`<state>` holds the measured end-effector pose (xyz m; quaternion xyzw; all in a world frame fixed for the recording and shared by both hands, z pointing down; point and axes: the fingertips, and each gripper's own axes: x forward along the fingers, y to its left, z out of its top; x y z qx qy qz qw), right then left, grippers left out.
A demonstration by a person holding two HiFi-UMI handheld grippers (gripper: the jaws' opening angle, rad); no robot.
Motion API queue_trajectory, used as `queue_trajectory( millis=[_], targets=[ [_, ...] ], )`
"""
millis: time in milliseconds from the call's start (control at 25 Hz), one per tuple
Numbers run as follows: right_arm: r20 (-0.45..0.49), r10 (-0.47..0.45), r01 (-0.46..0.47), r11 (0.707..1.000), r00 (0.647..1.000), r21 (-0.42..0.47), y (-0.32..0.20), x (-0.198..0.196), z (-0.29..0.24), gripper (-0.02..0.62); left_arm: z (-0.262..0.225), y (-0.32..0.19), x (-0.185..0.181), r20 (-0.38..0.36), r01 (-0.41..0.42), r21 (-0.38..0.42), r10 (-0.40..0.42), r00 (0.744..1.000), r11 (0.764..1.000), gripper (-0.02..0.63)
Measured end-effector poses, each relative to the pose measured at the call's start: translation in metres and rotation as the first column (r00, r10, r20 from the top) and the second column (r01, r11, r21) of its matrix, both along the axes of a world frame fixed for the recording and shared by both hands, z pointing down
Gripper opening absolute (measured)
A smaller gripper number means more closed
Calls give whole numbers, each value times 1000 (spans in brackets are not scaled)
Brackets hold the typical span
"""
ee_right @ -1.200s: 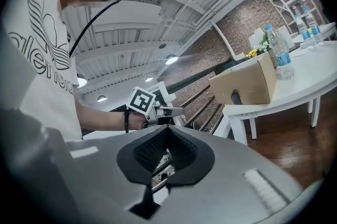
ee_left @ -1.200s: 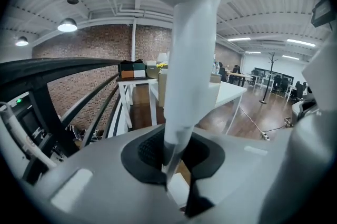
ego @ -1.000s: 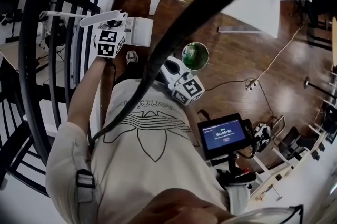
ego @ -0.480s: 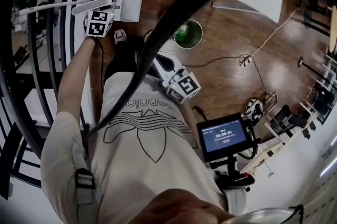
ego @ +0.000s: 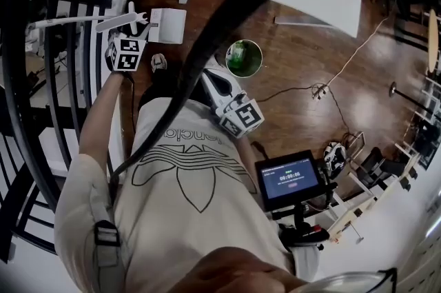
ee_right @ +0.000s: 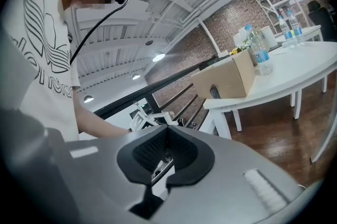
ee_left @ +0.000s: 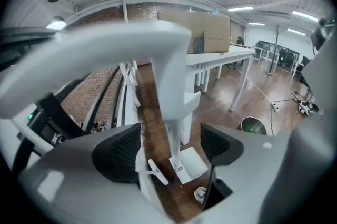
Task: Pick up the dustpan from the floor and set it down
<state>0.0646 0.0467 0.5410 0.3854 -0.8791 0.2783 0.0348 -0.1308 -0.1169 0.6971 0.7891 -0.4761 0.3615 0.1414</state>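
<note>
Your left gripper (ee_left: 171, 150) jaws are opening around the dustpan (ego: 167, 25) handle with its pan apparently on the floor (ego: 296, 64) at your 11 o'clock, so the set-down looks done and only backing off remains, your right gripper (ee_right: 164, 159) jaws closed, empty.

My head camera looks steeply down past my chest, from high above the wooden floor (ego: 296, 57). The left gripper view faces along my left jaws, down toward that floor, close against the dustpan (ee_left: 174, 86) handle. Head and left views share the dustpan and the green bin (ego: 243, 58). The right gripper view looks nearly level at the cardboard box (ee_right: 226, 80) — the head view catches it too.
</note>
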Motion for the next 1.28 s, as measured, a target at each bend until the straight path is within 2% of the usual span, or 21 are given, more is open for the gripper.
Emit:
queue_trajectory(
  millis=[40, 120, 160, 200, 240, 280, 360, 440, 600, 720, 800, 920, 1080, 1280],
  targets=[
    [7, 13, -13, 1000, 1000, 11, -5, 6, -5, 3, -5, 11, -3, 7, 30, 8, -30, 1000, 1000, 394],
    [32, 32, -34, 998, 999, 44, -17, 15, -17, 2, -20, 32, -10, -24, 85, 25, -84, 996, 996, 402],
    [46, 30, -33, 997, 998, 67, -25, 17, -23, 2, -30, 42, -11, -56, 97, 35, -95, 994, 995, 318],
    [55, 21, -26, 996, 998, 91, -32, 16, -28, 2, -42, 51, -9, -95, 91, 47, -86, 992, 995, 85],
    [53, 9, -15, 993, 999, 113, -37, 15, -32, 2, -56, 61, -1, -147, 68, 55, -59, 987, 996, 20],
    [42, -4, -2, 991, 999, 132, -41, 14, -35, 2, -70, 71, 11, -212, 35, 59, -22, 977, 998, 20],
    [13, -28, 26, 987, 1000, 157, -43, 12, -38, 1, -99, 85, 39, -344, -15, 73, 40, 938, 997, 20],
    [-2, -37, 37, 985, 999, 171, -43, 10, -41, 2, -128, 89, 65, -426, -49, 111, 92, 900, 993, 20],
    [-6, -14, 15, 981, 1000, 191, -50, 10, -48, 0, -178, 82, 100, -507, -79, 200, 172, 845, 977, 20],
    [-12, -25, 27, 976, 1000, 217, -57, 5, -51, 0, -199, 78, 118, -555, -91, 229, 206, 806, 969, 20],
    [-19, -43, 46, 971, 999, 235, -58, 0, -50, 0, -202, 83, 131, -550, -116, 246, 237, 801, 962, 20],
    [-41, -79, 87, 967, 996, 240, -54, -7, -48, 2, -200, 90, 144, -511, -158, 269, 280, 813, 950, 20],
    [-52, -109, 118, 963, 993, 243, -51, -12, -45, 1, -201, 88, 142, -530, -151, 243, 262, 807, 958, 20],
    [-46, -112, 119, 963, 993, 242, -45, -13, -41, 2, -193, 91, 145, -511, -170, 240, 273, 815, 956, 20]
  ],
)
